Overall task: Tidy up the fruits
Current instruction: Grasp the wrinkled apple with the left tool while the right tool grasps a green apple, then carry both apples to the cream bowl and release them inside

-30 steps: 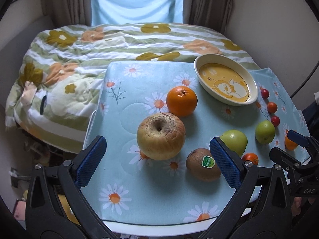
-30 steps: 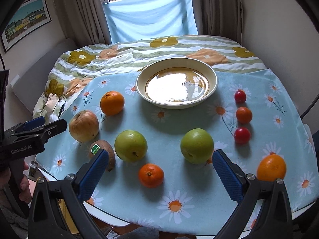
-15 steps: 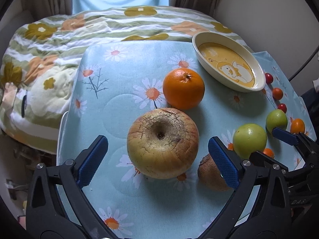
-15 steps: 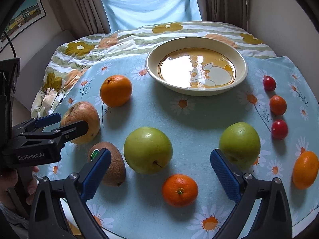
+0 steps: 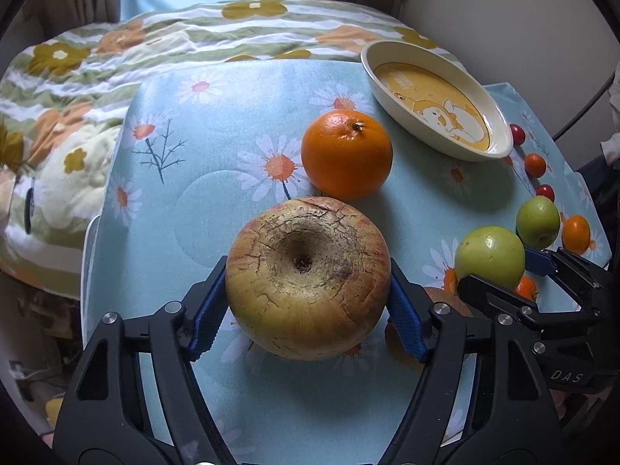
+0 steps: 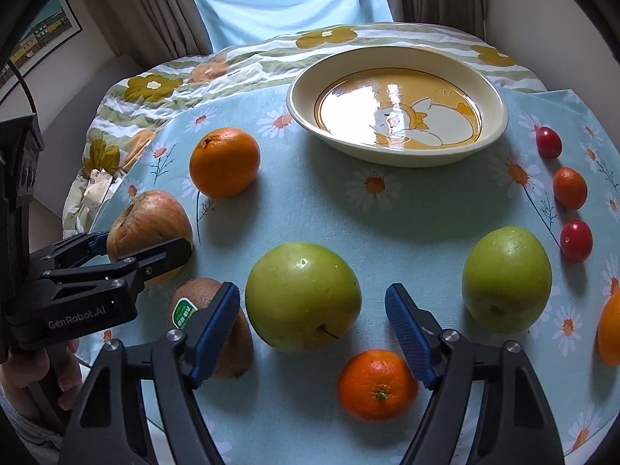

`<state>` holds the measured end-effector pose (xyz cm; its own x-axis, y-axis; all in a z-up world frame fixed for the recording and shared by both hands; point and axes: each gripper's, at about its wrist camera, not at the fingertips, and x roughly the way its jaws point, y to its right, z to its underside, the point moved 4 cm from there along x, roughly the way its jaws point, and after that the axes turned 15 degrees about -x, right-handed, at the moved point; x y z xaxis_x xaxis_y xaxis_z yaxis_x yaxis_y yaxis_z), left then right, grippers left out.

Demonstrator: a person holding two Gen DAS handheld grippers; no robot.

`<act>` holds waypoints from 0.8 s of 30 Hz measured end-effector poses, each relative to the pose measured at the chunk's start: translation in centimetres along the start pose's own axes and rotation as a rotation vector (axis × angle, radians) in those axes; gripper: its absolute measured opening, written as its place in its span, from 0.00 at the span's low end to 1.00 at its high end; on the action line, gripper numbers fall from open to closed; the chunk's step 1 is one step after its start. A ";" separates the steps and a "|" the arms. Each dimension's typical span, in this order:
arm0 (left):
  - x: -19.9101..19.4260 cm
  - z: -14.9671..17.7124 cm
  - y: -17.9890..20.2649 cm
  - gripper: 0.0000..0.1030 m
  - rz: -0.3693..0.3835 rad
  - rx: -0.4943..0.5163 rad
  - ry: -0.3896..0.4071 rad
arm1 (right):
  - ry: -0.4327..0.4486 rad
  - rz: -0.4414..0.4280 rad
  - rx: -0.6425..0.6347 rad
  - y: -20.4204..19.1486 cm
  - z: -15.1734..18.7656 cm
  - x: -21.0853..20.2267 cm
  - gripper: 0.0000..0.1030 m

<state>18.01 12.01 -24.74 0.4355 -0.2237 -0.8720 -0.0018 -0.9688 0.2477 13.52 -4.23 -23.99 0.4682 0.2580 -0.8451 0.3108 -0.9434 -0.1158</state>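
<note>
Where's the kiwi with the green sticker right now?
In the right wrist view the kiwi lies lower left, beside the nearer green apple, just below the wrinkled apple.

A round table with a blue daisy cloth [image 6: 407, 209] is carrying all the fruit. A cream bowl [image 6: 399, 155] with a yellow picture is sitting at the far side. A big orange [image 6: 224, 162] is lying to the left, with a wrinkly apple [image 5: 308, 285] nearer. A brown kiwi [image 6: 236, 345] is sitting beside a green apple [image 6: 304, 296]. Another green apple [image 6: 507, 279] is resting to the right. A little orange [image 6: 376, 384] is lying in front. Three small tomatoes [image 6: 569, 188] are lining up on the right edge, and another orange [image 6: 610, 333] is peeking in there.
</note>
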 end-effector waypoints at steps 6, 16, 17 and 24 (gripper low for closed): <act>0.0 -0.1 -0.2 0.77 0.008 0.004 -0.001 | -0.008 -0.018 0.016 0.0 0.0 0.4 0.60; -0.4 -0.1 0.0 0.77 0.003 0.018 0.017 | -0.002 -0.026 -0.008 -0.7 -0.2 0.2 0.51; -0.5 -0.1 0.0 0.77 0.002 0.022 0.021 | 0.001 -0.025 -0.010 -0.6 -0.3 0.1 0.51; -1.8 -1.2 0.1 0.77 0.007 0.027 0.049 | 0.014 -0.025 -0.013 -0.8 -0.8 -0.7 0.51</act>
<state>18.35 12.40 -22.61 0.4786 -0.2254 -0.8486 -0.0293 -0.9701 0.2411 13.59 -3.51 -22.86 0.4717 0.2845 -0.8346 0.3329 -0.9339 -0.1303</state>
